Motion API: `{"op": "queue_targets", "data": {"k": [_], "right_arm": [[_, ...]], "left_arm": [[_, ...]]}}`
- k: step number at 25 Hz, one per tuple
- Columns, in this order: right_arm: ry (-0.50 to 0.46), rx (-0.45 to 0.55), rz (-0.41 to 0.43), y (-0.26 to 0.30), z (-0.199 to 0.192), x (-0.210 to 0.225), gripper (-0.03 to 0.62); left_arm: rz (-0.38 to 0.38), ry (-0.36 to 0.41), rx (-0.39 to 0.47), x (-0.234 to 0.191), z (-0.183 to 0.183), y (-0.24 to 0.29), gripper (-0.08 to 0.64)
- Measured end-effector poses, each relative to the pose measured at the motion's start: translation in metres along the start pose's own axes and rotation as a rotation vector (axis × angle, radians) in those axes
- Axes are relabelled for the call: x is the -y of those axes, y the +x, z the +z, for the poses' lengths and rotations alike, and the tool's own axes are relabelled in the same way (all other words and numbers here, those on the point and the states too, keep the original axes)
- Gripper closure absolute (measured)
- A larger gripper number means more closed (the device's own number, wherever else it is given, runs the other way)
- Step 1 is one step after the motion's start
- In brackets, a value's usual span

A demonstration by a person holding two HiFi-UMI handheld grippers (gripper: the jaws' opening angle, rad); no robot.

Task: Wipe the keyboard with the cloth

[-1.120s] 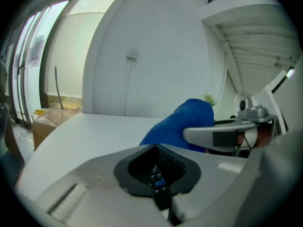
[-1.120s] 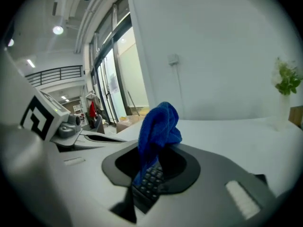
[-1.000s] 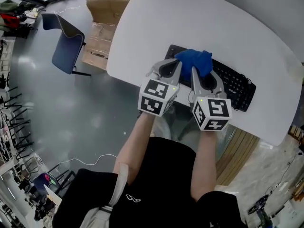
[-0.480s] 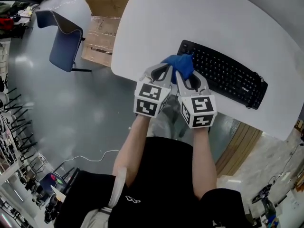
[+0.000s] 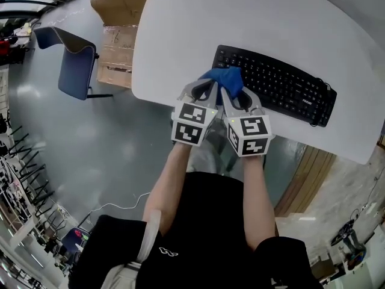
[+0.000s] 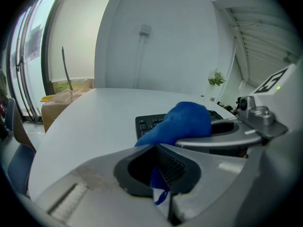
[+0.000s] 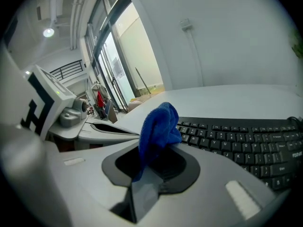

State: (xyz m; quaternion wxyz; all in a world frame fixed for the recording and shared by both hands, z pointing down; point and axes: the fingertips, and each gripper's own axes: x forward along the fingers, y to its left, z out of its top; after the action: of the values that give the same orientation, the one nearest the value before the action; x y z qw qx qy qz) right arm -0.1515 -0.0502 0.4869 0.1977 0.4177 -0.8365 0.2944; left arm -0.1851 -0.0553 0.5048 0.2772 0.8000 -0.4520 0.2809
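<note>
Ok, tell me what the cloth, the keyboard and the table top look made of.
The cloth: soft blue fabric, fuzzy nap, bunched folds; perhaps microfibre. The keyboard: black matt plastic, moulded keys. The table top: smooth white, slight sheen; laminate or painted, unclear.

You're in what looks like an office or lab workspace, not a home. In front of you is a large white rounded table (image 5: 198, 35) with a black keyboard (image 5: 283, 92) on it. A blue chair (image 5: 75, 71) stands off to one side, and stacked cardboard boxes (image 5: 117, 35) sit beside the table on a smooth grey floor (image 5: 90, 155). Tall glazed windows (image 7: 118, 65) line one wall, and a small green plant (image 6: 216, 78) shows by a plain white wall. The clutter (image 5: 12, 179) along the floor's edge may be storage racks, though it's too small to tell.
</note>
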Motion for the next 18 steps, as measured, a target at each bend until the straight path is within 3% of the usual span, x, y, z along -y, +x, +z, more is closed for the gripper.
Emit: {"op": "queue_targets", "data": {"k": [18], "right_arm": [[0.060, -0.005, -0.046, -0.026, -0.008, 0.038, 0.505]], "left_arm": [[-0.043, 0.051, -0.040, 0.041, 0.009, 0.023, 0.563]]}}
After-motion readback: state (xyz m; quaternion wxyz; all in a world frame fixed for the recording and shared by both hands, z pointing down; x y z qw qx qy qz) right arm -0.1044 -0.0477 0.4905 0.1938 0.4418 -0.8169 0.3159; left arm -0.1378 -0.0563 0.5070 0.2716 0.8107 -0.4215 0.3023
